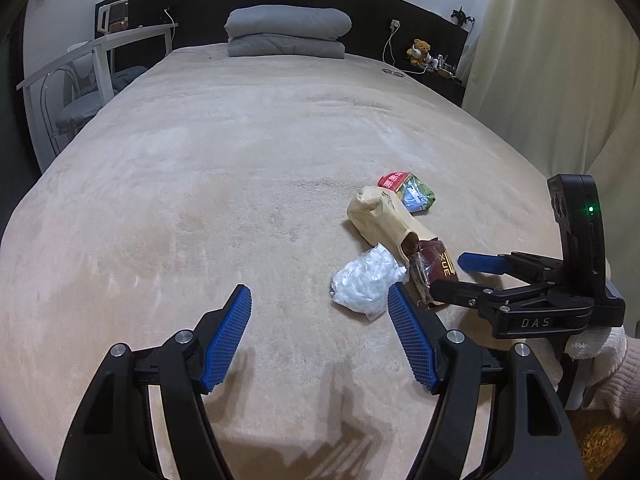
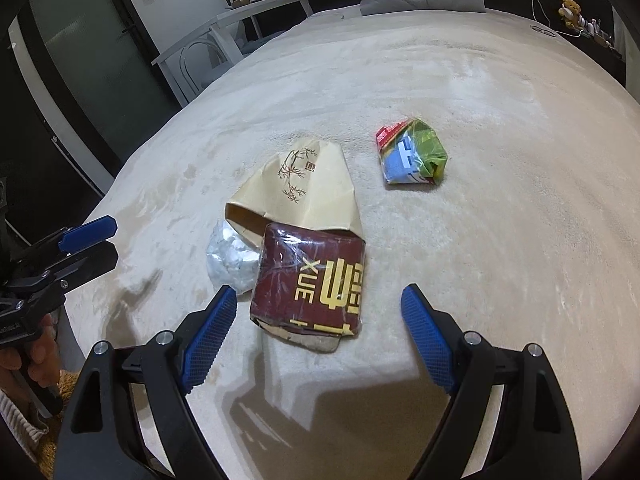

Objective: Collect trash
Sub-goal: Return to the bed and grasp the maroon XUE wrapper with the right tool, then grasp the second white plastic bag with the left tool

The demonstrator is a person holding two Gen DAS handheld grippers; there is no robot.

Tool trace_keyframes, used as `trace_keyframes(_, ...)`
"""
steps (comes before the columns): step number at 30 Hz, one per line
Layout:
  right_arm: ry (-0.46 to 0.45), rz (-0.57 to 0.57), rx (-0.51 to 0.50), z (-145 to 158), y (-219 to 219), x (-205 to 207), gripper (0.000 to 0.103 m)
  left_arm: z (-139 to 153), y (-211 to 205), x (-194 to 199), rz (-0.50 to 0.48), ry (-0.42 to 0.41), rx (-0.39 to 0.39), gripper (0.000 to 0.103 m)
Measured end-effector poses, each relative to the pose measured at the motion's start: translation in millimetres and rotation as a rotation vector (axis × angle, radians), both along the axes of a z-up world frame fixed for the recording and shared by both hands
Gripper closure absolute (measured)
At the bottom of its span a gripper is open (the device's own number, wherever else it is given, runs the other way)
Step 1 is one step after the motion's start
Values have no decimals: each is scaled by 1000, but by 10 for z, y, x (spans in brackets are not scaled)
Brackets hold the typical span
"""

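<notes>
Blue-padded and spread wide, the right gripper point(image 2: 316, 300) holds nothing; the near end of a dark red packet point(image 2: 310, 280) wrapped in clear film lies on the blanket point(image 2: 500, 220) between its fingertips, with neither pad touching it. Left of that packet, just beyond the left fingertip, sits a crumpled white plastic wad point(image 2: 230, 266), touching the packet's side. The packet's far end is tucked into the open mouth of a beige paper bag point(image 2: 308, 184) printed with a bamboo sketch, which lies flat behind it. Set apart to the right and farther off is a crushed red, green and blue wrapper point(image 2: 412, 152).

From the left wrist view, the left gripper point(image 1: 320, 300) also stands wide open and empty above bare blanket; the white wad point(image 1: 366, 280) lies just beyond its right fingertip, near but not between the fingers. The right gripper point(image 1: 452, 276) reaches in from the right.

Around the trash the bed point(image 1: 200, 160) is open on every side, its near edge below the grippers. Folded grey bedding point(image 1: 286, 30) lies at the far headboard, a white side table point(image 1: 96, 52) off the left edge.
</notes>
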State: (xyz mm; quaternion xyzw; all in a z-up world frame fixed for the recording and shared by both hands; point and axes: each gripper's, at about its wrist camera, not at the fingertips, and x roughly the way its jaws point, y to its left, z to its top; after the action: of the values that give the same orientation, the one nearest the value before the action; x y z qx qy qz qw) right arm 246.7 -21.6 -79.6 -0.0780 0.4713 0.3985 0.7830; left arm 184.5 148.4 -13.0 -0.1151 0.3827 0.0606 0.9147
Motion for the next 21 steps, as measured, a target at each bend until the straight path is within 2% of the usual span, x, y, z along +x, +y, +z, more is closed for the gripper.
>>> trace_keyframes(6, -62, 57, -34, -56, 206, -18, 20, -62, 81, 102, 13, 21, 8, 34)
trace_keyframes(7, -65, 57, -36, -60, 219, -26, 22, -71, 80, 115, 12, 24, 14, 34)
trace_keyframes(8, -80, 50, -52, -60, 235, -30, 35, -81, 79, 124, 11, 27, 15, 34)
trace_keyframes(9, -90, 47, -67, -63, 249, -31, 41, -94, 76, 134, 9, 32, 14, 34)
trace_keyframes(21, -63, 50, -36, 43, 129, -27, 42, -176, -24, 234, -48, 46, 35, 33)
